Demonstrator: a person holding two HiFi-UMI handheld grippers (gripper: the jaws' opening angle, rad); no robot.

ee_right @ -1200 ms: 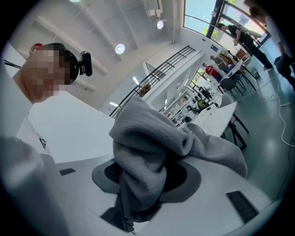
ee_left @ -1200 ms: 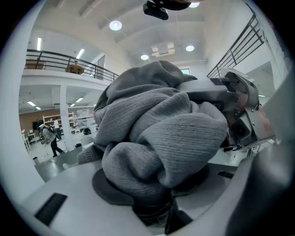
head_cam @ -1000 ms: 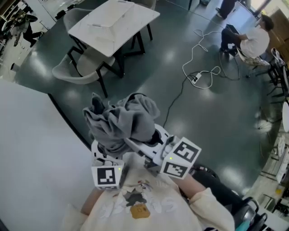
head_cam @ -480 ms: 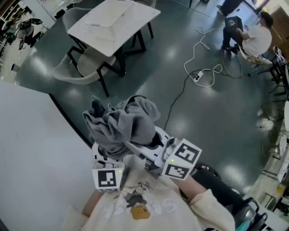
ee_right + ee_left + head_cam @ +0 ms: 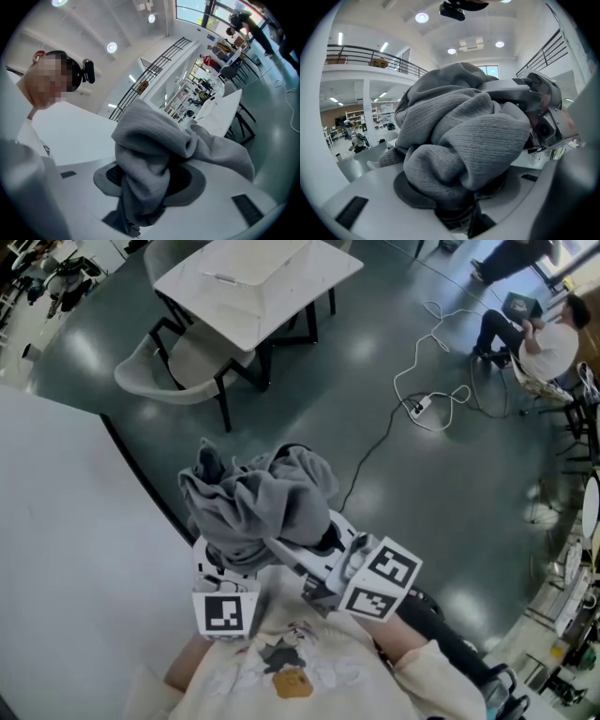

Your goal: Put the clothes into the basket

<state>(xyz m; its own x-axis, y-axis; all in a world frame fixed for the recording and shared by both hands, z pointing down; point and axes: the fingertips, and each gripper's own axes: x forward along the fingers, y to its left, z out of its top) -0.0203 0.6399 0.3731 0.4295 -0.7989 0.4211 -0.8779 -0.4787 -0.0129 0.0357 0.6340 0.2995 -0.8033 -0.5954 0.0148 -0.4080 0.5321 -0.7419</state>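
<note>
Clothes (image 5: 262,502) here means one grey ribbed knit garment, bunched into thick folds, and both tongs have hold of it. The left gripper (image 5: 457,208) bites down on a fat wad, and the right gripper (image 5: 140,201) pinches a hanging fold. That's two tongs and one bundle, heaped over and between their tips, up off the ground. Beyond the tips and well apart sit one white table (image 5: 253,282) and one pale chair (image 5: 173,371) just beside it. One white cable (image 5: 422,399) snakes across the dark floor (image 5: 450,502).
</note>
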